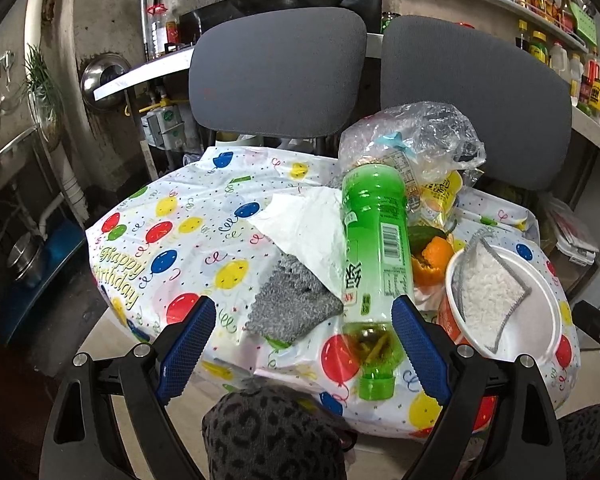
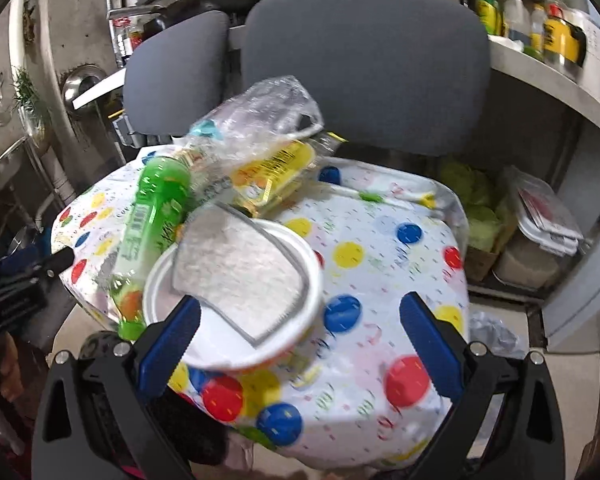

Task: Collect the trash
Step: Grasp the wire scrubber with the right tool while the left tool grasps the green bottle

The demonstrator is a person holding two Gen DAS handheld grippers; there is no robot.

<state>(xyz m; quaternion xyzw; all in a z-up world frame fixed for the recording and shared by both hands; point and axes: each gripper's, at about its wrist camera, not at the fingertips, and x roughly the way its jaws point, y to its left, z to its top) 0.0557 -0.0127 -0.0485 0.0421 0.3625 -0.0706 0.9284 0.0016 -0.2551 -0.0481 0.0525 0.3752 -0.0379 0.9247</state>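
Note:
A green plastic bottle [image 1: 374,256] lies on the balloon-print tablecloth [image 1: 172,236], cap toward me. Beside it are a white napkin [image 1: 308,224], a grey cloth [image 1: 290,304], orange peel [image 1: 430,260], a crumpled clear bag [image 1: 412,140] with yellow wrappers, and a white instant-noodle cup [image 1: 508,296] with its peeled lid. My left gripper [image 1: 304,316] is open, its fingers either side of the grey cloth and bottle neck. My right gripper [image 2: 300,316] is open, with the cup [image 2: 236,280] between its fingers, nearer the left one. The bottle [image 2: 152,216] and yellow wrappers [image 2: 272,176] lie behind.
Two grey chair backs [image 1: 276,72] stand behind the table. A shelf with bottles and jars [image 1: 556,52] runs along the right. A box of green vegetables [image 2: 476,208] and containers sit on the floor at right. My knee [image 1: 272,432] is below the table edge.

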